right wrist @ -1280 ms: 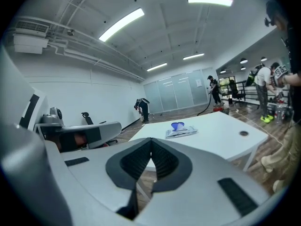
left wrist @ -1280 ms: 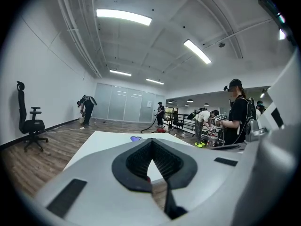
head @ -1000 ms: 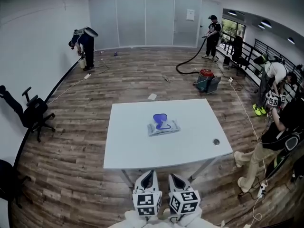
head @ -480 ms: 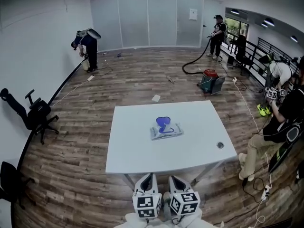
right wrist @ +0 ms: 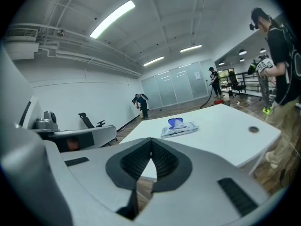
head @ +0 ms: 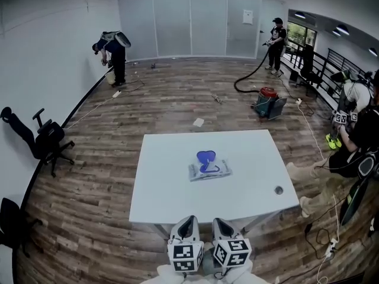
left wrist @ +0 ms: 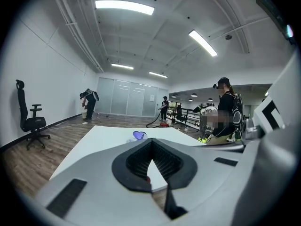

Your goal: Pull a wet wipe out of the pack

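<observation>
Two grippers show side by side at the bottom edge of our head view, the left gripper and the right gripper. Both are at the near edge of the white table and point across it. The wet wipe pack lies flat near the middle of the table, well apart from both tools, with its blue lid flipped up at the far end. A round cable hole sits near the table's right corner.

In our left gripper view, the left gripper has its jaws closed tip to tip, with nothing between the ribbed pads. Only the table shows through the gap behind them. The blue lid peeks out just left of the jaw tips, far off. The right gripper fills the right side.

In our right gripper view, the right gripper is likewise fully closed and holds nothing. The wet wipe pack rests on the table ahead and slightly right of the tips, its blue lid standing up. The left gripper shows at the left.
</observation>
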Demonstrator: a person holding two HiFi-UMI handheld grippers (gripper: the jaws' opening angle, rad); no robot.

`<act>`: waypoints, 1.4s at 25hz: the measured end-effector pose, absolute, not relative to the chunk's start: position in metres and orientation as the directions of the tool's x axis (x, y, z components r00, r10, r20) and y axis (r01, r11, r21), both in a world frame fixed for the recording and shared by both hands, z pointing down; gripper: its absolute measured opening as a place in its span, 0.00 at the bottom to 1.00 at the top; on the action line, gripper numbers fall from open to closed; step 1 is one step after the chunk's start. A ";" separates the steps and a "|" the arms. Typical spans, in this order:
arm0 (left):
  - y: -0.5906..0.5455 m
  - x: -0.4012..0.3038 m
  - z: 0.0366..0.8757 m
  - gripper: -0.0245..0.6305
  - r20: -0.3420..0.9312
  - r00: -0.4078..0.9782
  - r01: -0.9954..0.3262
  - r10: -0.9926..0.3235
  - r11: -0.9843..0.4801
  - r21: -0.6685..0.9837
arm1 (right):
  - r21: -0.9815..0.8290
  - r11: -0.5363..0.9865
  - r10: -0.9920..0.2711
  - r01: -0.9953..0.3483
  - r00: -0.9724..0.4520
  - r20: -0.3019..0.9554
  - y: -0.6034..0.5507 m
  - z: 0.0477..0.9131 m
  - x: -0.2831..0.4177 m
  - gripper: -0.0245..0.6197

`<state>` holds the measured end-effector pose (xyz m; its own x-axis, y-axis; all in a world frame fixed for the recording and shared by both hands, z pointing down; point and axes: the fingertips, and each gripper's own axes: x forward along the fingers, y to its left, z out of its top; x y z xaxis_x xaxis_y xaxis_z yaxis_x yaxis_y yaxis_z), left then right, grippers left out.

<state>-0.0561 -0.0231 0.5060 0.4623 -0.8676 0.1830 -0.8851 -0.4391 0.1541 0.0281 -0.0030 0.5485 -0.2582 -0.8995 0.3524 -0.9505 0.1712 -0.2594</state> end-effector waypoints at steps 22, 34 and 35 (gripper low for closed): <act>-0.144 -0.004 0.498 0.03 0.208 0.418 -0.907 -0.884 -0.396 0.142 | -0.259 0.209 -0.887 -0.943 -0.294 0.355 -0.129 0.540 0.088 0.05; -0.204 0.022 0.497 0.03 0.216 0.394 -0.918 -0.893 -0.374 0.129 | -0.280 0.233 -0.875 -0.931 -0.326 0.357 -0.190 0.543 0.110 0.05; -0.208 0.022 0.497 0.03 0.218 0.390 -0.920 -0.894 -0.370 0.127 | -0.284 0.238 -0.873 -0.929 -0.333 0.358 -0.195 0.544 0.111 0.05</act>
